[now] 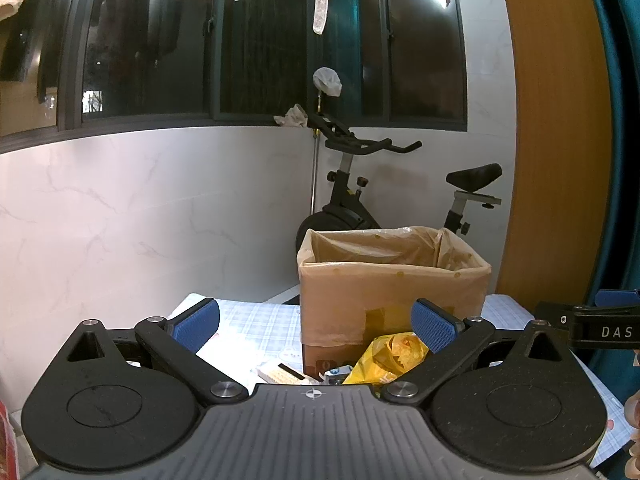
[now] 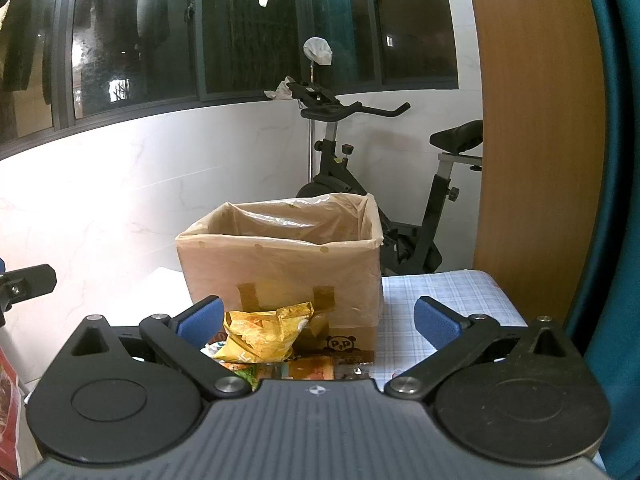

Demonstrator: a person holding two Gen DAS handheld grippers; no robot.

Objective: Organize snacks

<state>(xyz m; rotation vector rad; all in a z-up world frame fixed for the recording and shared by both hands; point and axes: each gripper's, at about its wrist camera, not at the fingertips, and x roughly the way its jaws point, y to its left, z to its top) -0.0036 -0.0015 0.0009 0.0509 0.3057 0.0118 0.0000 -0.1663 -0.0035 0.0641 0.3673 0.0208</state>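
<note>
Both grippers, left point(image 1: 316, 326) and right point(image 2: 318, 320), gaped empty before the lined box point(image 2: 280, 256); only the right view revealed its panda logo point(image 2: 341, 343) beside the yellow snack bag point(image 2: 264, 336).

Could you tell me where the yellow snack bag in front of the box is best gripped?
Probably at the crumpled top edge of the yellow snack bag, coming from above with the right tool, which is open: that edge sticks up free, while the cardboard box blocks behind.

snack pile point(image 2: 276, 364) half hidden behind gripper body, box point(image 2: 280, 264) interior unseen
</note>
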